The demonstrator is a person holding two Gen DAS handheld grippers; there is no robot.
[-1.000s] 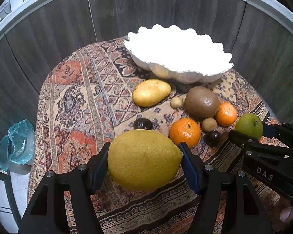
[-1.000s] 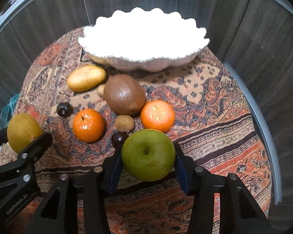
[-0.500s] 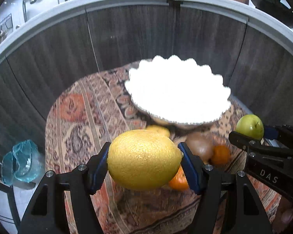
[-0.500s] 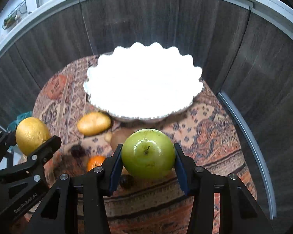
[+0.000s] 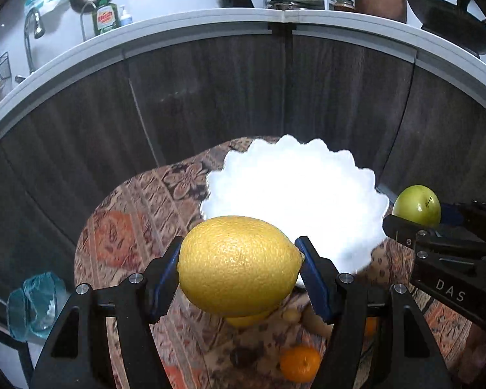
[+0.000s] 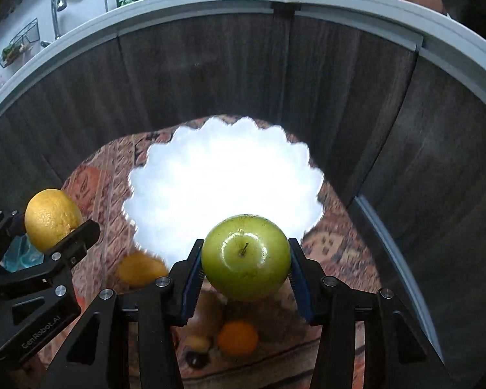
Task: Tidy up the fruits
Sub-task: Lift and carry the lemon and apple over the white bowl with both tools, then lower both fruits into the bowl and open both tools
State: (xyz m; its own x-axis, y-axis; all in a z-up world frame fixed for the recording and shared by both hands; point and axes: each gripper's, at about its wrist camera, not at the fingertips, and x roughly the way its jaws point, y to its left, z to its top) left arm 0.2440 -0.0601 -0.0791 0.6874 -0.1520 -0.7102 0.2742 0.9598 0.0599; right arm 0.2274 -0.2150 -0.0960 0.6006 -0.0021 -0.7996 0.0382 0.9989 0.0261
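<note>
My left gripper is shut on a large yellow lemon, held in the air just before the near rim of a white scalloped bowl. My right gripper is shut on a green apple, also lifted at the bowl's near edge. Each view shows the other gripper beside it: the apple at the right, the lemon at the left. The bowl's inside is washed out by glare.
Below the grippers, on the patterned cloth, lie an orange, a dark small fruit, another orange and a yellow fruit. Dark wood cabinet fronts rise behind the table. A blue-green glass thing stands at the left.
Both grippers have risen with their fruits and come forward toward the bowl. The fruits on the cloth have slid down and partly out of sight; the kitchen counter has come into view.
</note>
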